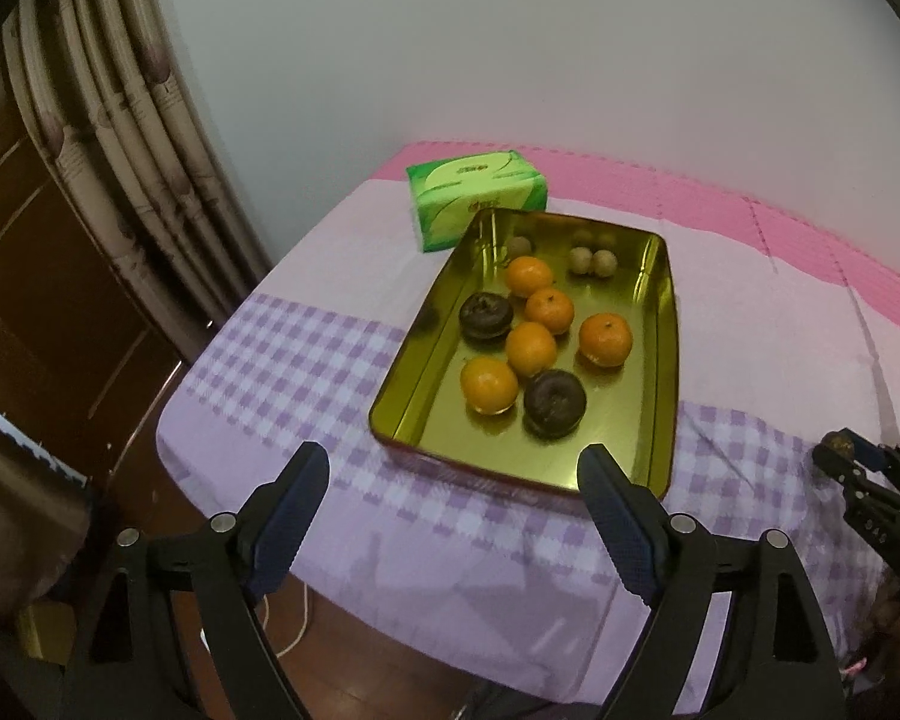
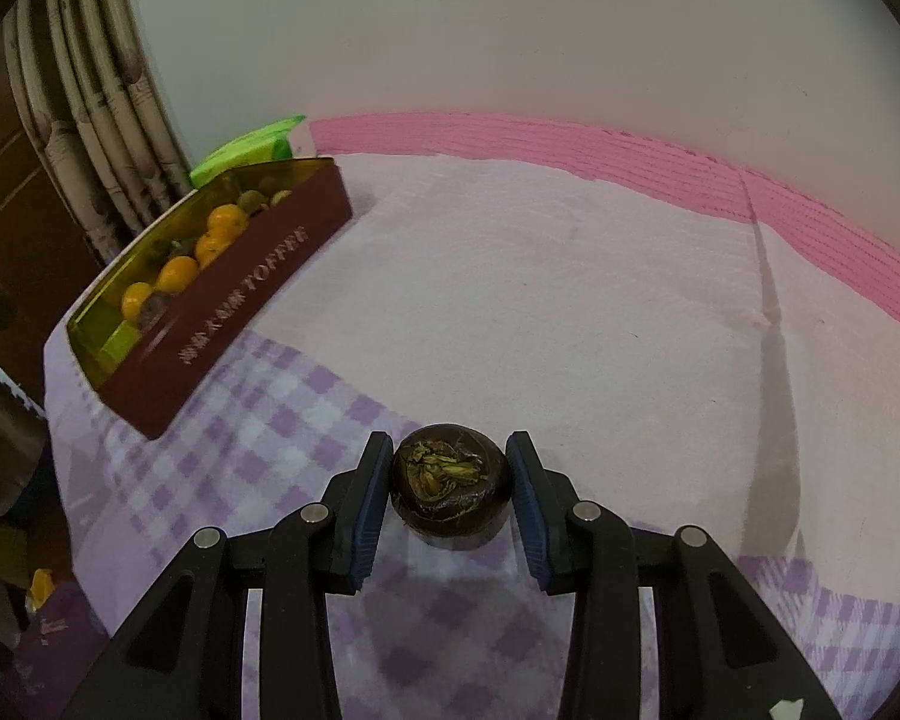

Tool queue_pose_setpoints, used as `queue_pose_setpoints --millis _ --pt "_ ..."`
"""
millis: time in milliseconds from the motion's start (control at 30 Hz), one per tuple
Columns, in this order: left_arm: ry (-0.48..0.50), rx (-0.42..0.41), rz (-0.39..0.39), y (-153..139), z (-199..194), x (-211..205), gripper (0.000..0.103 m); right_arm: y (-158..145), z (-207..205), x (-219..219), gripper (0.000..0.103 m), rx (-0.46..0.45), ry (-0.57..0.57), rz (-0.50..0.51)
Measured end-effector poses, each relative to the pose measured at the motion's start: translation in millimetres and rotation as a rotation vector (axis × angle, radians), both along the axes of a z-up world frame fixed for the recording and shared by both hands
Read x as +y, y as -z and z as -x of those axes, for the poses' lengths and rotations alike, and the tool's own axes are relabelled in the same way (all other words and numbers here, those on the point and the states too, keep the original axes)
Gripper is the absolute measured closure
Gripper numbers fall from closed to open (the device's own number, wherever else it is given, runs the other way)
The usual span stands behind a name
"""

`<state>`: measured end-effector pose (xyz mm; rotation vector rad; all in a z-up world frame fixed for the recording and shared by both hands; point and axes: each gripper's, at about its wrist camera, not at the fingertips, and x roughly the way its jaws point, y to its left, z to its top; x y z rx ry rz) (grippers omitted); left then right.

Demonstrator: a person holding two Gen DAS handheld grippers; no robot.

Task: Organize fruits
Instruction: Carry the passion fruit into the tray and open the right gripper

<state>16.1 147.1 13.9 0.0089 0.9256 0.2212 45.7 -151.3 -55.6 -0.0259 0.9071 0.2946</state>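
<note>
A gold tin tray [image 1: 660, 360] with maroon outer walls [image 2: 240, 300] sits on the checked cloth. It holds several oranges [image 1: 531, 348], two dark mangosteens [image 1: 554, 403] and small brown longans [image 1: 594, 261]. My left gripper [image 1: 453, 468] is open and empty, just short of the tray's near edge. My right gripper [image 2: 448, 459] is shut on a third dark mangosteen [image 2: 448, 483], held just above the cloth to the right of the tray. The right gripper also shows in the left wrist view [image 1: 840, 453], at the far right.
A green tissue box [image 1: 477, 198] stands behind the tray. A pink mat [image 2: 630, 144] runs along the wall at the back. Curtains [image 1: 120, 120] and a dark wooden door are at the left. The table's left and near edges drop off to the floor.
</note>
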Motion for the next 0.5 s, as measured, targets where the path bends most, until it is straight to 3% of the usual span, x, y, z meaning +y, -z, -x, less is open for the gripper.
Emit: queue_pose_setpoints --millis 500 --pt "-0.036 0.029 0.039 14.4 -0.4 20.4 0.012 -54.8 12.4 62.8 0.066 -0.073 -0.122 0.003"
